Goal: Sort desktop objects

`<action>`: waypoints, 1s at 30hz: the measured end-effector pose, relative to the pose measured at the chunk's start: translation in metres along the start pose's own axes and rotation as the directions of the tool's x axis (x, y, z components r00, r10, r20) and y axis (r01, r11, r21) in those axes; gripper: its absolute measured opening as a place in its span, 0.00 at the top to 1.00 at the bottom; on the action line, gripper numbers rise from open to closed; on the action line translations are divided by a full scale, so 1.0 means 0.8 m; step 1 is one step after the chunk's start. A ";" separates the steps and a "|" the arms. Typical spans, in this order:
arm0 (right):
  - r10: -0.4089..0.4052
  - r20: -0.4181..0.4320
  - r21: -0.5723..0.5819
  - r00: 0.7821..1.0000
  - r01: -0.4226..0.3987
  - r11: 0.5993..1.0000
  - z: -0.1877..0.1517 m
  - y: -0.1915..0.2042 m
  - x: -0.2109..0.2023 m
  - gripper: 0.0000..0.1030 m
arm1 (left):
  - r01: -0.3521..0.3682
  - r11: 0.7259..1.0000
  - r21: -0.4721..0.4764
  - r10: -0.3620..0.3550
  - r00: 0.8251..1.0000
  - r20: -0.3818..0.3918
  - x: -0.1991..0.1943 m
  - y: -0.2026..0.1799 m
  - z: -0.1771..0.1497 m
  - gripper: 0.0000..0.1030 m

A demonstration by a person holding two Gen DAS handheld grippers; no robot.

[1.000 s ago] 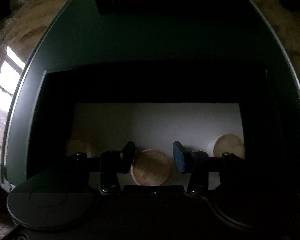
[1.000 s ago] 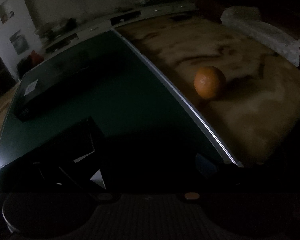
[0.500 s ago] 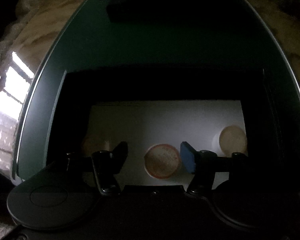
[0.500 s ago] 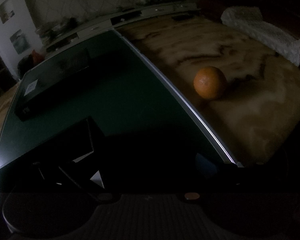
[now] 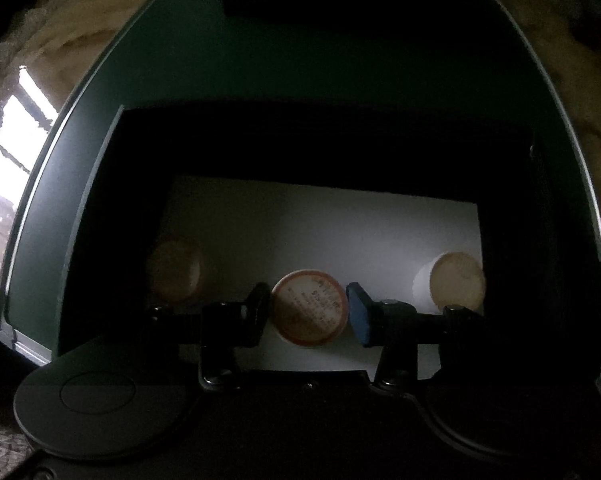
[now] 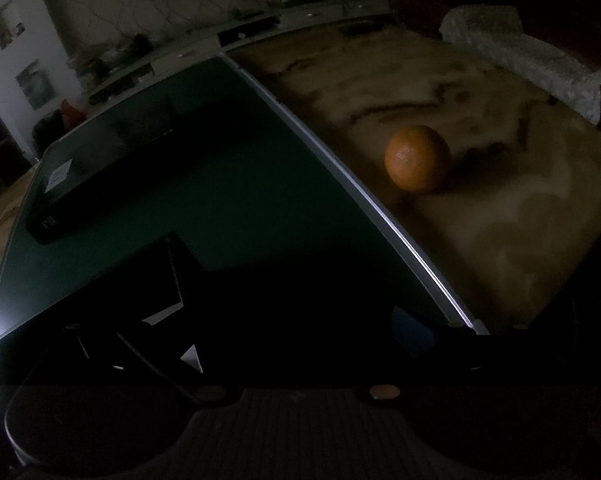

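While the left gripper (image 5: pixel 308 310) points steeply down into a dark box (image 5: pixel 324 148) with a white floor, its jaws are closed on a small round cup (image 5: pixel 309 307) with a printed orange-rimmed lid, near the floor's front edge. Another cup (image 5: pixel 452 282) sits by the box's right wall and a dim third (image 5: pixel 176 270) by the left. The right gripper (image 6: pixel 300 340) hangs over the green mat (image 6: pixel 220 184); too dark to tell its state. An orange (image 6: pixel 417 158) rests on the wooden tabletop (image 6: pixel 520 208), just past the mat's right edge.
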State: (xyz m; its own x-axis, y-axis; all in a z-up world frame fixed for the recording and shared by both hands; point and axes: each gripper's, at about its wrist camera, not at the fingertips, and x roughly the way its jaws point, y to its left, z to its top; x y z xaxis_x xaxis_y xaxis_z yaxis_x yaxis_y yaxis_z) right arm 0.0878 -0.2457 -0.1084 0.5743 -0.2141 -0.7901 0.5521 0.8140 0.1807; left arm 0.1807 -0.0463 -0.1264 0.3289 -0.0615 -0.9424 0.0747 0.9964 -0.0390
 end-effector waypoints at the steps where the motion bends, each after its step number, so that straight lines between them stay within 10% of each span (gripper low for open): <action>1: 0.001 0.000 0.000 1.000 -0.001 1.000 0.000 -0.001 0.000 0.00 | 0.007 1.000 -0.002 -0.007 1.000 0.000 0.002 0.000 0.003 0.60; 13: -0.002 0.002 -0.008 1.000 0.002 1.000 -0.001 -0.001 0.002 0.00 | 0.016 1.000 0.017 -0.016 1.000 0.023 0.003 -0.014 0.002 0.59; 30: 0.109 0.136 -0.219 0.985 -0.077 0.973 -0.030 0.032 -0.047 0.00 | -0.115 0.993 -0.035 0.120 0.972 0.203 -0.119 0.039 -0.098 0.08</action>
State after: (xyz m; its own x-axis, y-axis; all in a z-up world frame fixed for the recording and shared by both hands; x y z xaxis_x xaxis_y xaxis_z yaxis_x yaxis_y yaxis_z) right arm 0.0663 -0.2038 -0.0880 0.7081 -0.1957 -0.6784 0.3603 0.9265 0.1088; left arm 0.0779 -0.0045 -0.0637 0.5195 0.0477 -0.8532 0.0032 0.9983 0.0578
